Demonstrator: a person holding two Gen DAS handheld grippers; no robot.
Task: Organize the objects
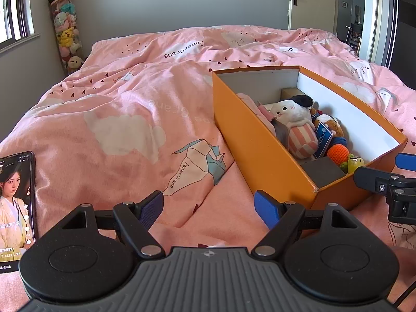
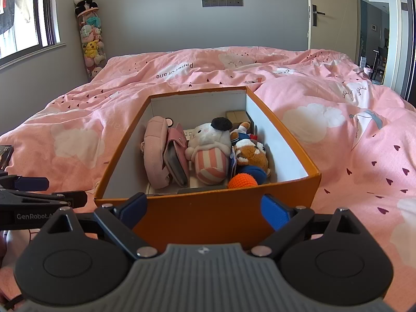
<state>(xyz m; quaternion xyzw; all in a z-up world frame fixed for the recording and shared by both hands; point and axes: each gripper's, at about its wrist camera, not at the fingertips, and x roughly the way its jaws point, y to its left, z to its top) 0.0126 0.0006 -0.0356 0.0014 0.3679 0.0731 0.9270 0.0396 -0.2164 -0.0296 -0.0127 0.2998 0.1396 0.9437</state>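
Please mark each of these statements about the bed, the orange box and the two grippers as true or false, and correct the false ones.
1. The orange box lies on a pink duvet. True.
2. The box is empty. False: it holds soft toys, among them a white plush, a pink pouch and an orange crocheted ball.
3. The right gripper is shut on the white plush. False: its jaws are wide open, in front of the near wall of the box, and hold nothing.
4. A phone with a lit screen lies on the bed to the left of the left gripper. True.
5. The left gripper holds the phone. False: it is open and empty above the duvet.
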